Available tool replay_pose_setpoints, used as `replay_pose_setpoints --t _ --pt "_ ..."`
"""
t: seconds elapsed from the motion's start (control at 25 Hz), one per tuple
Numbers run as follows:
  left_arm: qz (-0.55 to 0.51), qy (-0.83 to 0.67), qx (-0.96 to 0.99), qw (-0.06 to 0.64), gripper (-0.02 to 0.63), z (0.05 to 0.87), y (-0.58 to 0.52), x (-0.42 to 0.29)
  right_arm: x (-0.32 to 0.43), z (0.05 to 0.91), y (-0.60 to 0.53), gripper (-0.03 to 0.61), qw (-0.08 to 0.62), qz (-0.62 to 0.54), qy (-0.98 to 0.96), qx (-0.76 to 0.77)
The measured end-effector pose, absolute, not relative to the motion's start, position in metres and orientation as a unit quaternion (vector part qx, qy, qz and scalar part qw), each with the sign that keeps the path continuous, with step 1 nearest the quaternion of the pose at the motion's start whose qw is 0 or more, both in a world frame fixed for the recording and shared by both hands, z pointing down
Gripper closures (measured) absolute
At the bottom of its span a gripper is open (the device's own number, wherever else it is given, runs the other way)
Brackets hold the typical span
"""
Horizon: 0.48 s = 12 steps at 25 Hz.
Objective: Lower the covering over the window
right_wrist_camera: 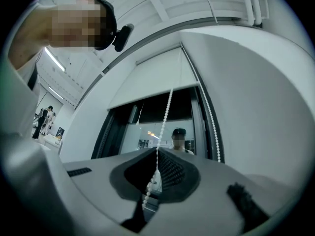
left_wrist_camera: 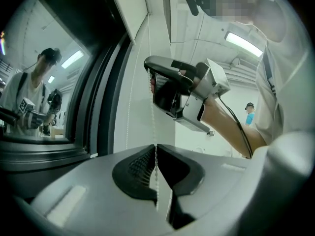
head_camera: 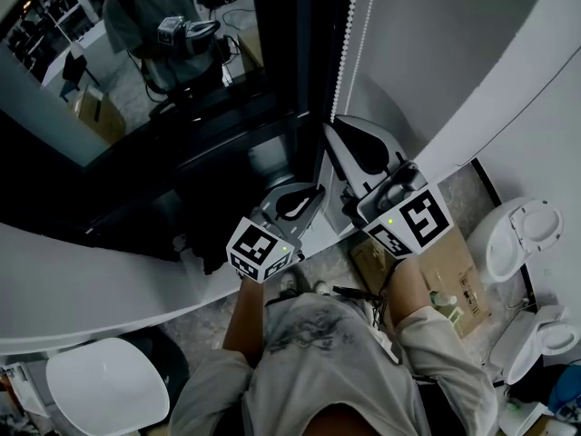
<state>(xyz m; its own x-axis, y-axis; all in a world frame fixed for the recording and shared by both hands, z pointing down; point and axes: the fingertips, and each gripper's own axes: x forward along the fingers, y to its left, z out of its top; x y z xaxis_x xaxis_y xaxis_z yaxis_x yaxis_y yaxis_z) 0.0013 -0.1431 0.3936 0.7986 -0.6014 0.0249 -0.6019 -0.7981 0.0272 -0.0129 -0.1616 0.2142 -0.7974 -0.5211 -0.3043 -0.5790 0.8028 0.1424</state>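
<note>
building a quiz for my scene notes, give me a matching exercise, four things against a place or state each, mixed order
1 bead chain
2 blind
3 cardboard box
4 right gripper

a on the floor
b covering only the window's top
c white, hanging beside the window
d shut on the chain above the left gripper

Pairs: 1-c; 2-b; 3-a; 4-d

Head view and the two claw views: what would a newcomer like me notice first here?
A white bead chain hangs beside the dark window, and both claws pinch it: the left claw lower down, the right claw above it. In the right gripper view, a white blind covers only the top of the window, and the glass mirrors the person.
</note>
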Motion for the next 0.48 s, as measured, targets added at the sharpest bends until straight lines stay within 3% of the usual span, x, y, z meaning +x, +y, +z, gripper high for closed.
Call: replay_pose_setpoints --t 0.48 --pt "-0.029 -0.327 0.945 -0.004 0.534 0.368 -0.136 -0.014 -0.008 0.218 -0.163 0.560 0.129 0.104 0.942 -0.290"
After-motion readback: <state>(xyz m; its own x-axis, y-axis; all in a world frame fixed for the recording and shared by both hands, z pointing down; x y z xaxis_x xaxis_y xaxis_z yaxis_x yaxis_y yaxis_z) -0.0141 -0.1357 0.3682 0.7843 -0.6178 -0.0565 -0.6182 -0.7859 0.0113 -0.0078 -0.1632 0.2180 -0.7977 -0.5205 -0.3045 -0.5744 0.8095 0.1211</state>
